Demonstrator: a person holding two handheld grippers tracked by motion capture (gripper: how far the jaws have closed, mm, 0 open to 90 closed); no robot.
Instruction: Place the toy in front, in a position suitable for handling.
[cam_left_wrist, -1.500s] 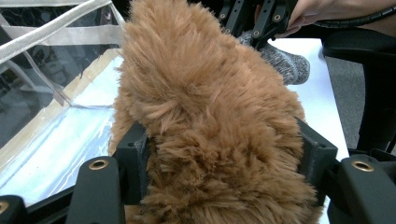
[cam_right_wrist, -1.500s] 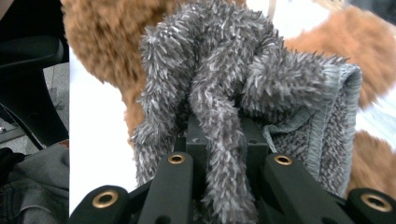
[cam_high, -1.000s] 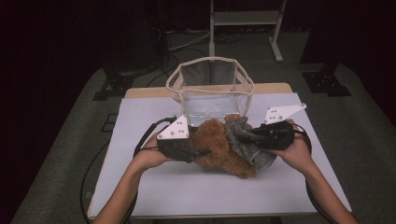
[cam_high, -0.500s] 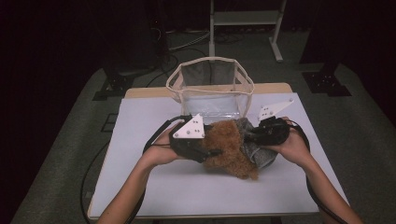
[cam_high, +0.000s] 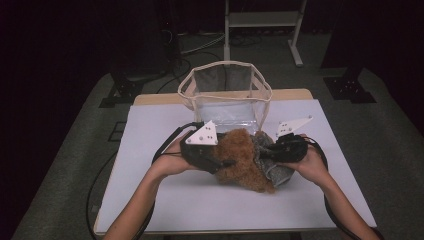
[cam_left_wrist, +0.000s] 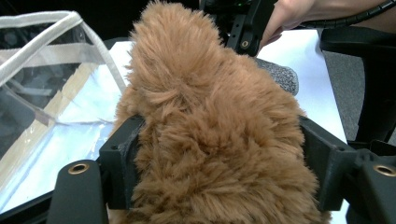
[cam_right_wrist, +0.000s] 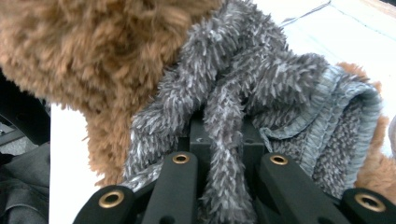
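Two bare forearms come in over the near edge of the worktop, a flat white sheet over a pale wood board.

Landmark: brown plush, a shaggy, long-piled, rounded lump lying mid-worktop.

Left tongs sit at the plush's left side. In the left gripper view the black matte jaws flank the brown fur; they have just been opening, the fur bulges between them, and I cannot tell whether the pads press on it. A grey three-cornered plate tops the tool.

Right tongs sit at the plush's right side, jaws together and clamped on a strand of grey cloth. The cloth is fuzzy with short spiky pile, and has a stitched smooth hem on its folded edge. It lies bunched against the plush's right flank and touches it.

Just behind the plush stands a clear plastic bag, boxy and open-topped, with cream fabric binding along its rim and crinkled glossy walls.

Past the worktop there is grey floor and a white metal stand.
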